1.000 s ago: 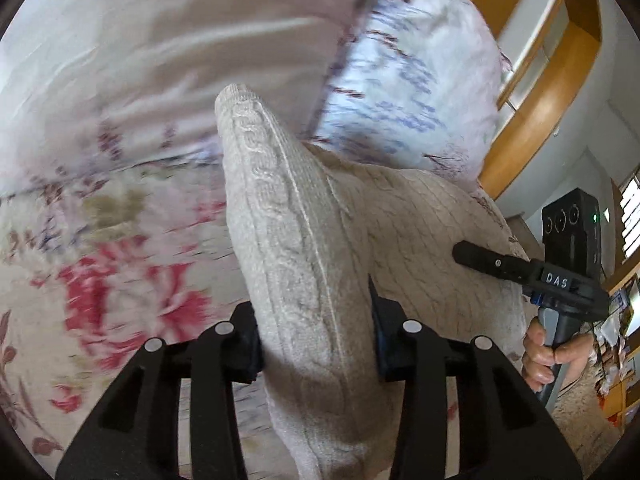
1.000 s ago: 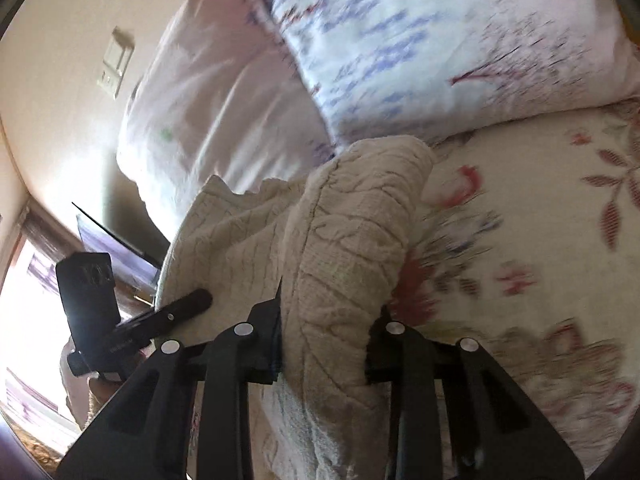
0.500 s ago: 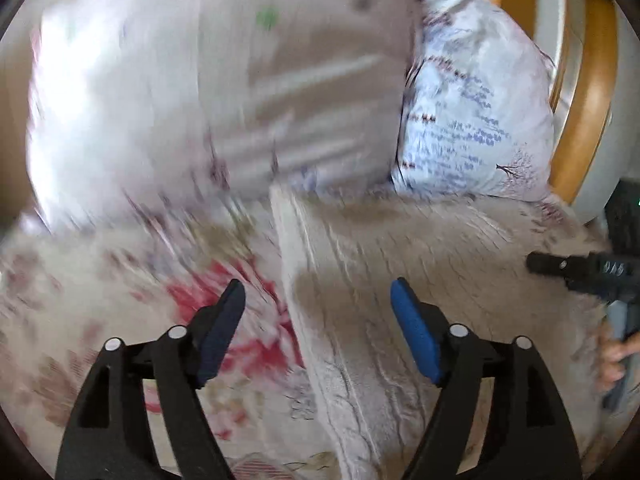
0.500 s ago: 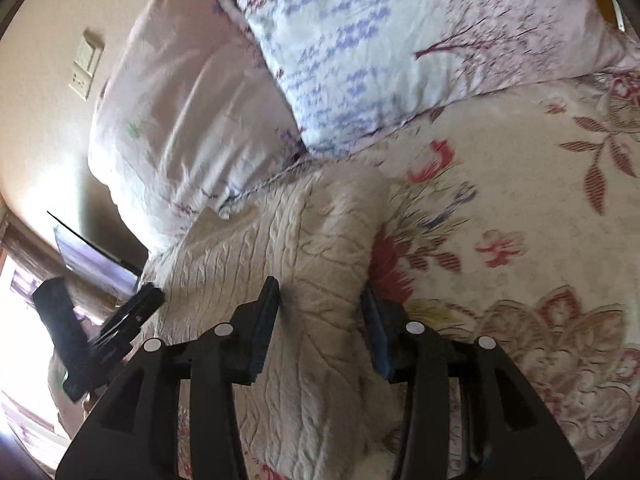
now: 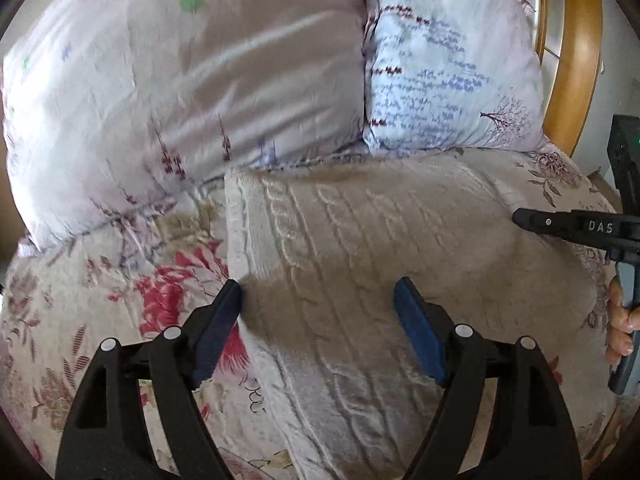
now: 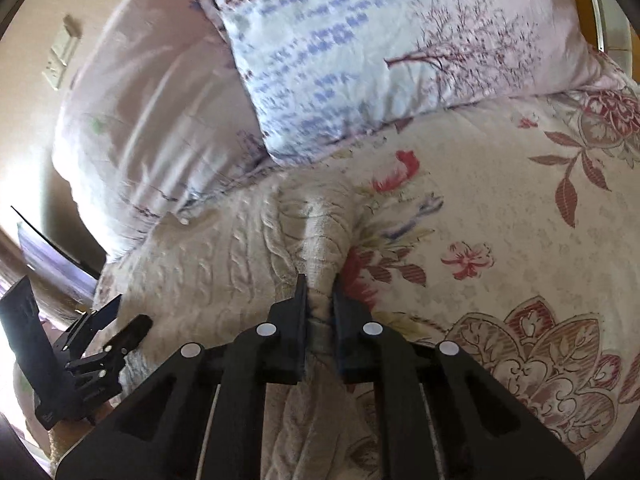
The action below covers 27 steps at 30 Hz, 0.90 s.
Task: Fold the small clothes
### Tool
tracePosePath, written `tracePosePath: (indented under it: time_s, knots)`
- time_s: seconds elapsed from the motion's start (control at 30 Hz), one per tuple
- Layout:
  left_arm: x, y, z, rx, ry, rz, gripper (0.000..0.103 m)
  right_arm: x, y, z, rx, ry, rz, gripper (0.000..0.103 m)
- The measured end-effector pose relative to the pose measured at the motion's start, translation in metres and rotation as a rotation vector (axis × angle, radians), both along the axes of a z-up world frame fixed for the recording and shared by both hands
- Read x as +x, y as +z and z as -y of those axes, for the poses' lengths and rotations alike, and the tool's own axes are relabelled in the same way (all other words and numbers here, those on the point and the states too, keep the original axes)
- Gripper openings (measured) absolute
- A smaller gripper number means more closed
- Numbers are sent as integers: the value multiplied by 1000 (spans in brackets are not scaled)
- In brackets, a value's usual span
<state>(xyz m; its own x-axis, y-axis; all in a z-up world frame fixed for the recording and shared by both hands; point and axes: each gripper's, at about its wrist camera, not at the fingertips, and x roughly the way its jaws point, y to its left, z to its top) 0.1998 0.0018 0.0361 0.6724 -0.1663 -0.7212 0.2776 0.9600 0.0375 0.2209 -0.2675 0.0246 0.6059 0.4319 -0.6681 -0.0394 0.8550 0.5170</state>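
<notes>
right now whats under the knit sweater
The cream cable-knit sweater lies on the floral bedspread, which shows along both its sides. Whatever sits directly beneath it is covered. The right gripper pinches its edge.

Cable-knit sweater [image 5: 360, 264], matt plastic gripper [image 6: 318, 300]

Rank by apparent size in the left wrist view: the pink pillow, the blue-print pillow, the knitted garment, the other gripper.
1. Pink pillow and knitted garment: both fill large areas, too close to rank, and the garment lies nearer the camera.
2. Blue-print pillow.
3. Right gripper, only partly in frame.
</notes>
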Motion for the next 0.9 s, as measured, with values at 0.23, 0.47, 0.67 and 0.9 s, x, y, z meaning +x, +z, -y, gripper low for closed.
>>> tracePosePath:
  time_s: [0.23,0.47,0.67,0.9]
  knots:
    - [17,-7,-10,-72,23,-57,79,5,2,-6,-70,2,-3,14]
    - [-23,5,-55,-210,57,-54,74,-64,41,-17,-165,81,233,29]
    - [-41,-7,-55,-157,54,-43,76,-77,15,-50,-345,184,153,30]
    - [-63,-10,-53,-201,68,-15,77,-104,35,-42,-337,89,244,83]
